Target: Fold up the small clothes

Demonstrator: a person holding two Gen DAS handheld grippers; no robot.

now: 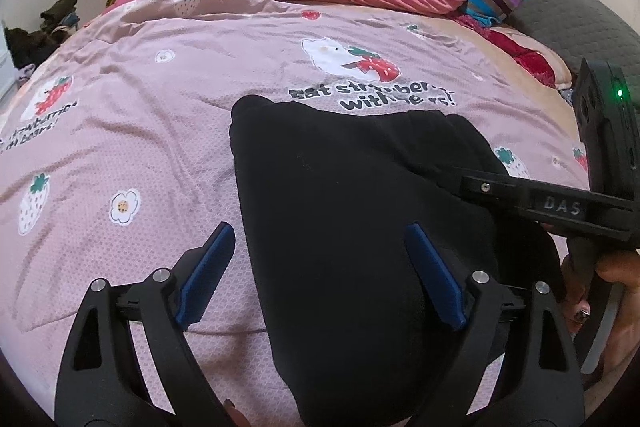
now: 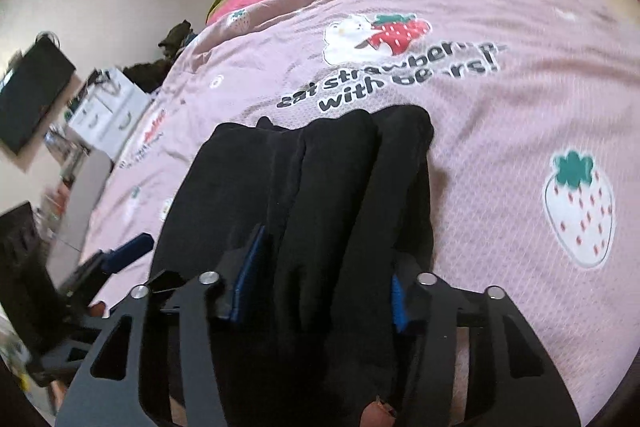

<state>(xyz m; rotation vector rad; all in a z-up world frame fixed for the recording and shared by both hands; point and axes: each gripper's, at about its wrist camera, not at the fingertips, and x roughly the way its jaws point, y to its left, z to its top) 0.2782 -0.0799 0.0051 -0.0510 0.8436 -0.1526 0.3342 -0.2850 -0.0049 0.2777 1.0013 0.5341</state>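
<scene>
The pink strawberry bedspread (image 1: 160, 115) covers the whole bed, and the black garment (image 1: 340, 207) lies on it just below the "eat strawberries with bears" print (image 1: 372, 95). The right gripper (image 2: 320, 287) has bunched folds of that garment between its fingers and looks clamped on them. The left gripper (image 1: 320, 267) stands spread wide, straddling the garment's left edge, holding nothing. I'd worry the thick bunch slips loose or drags the layers askew.

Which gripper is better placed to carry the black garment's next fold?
Right. The right gripper already has bunched folds of the black garment between its pads, while the left gripper is open, straddling the garment's left edge without gripping it.
</scene>
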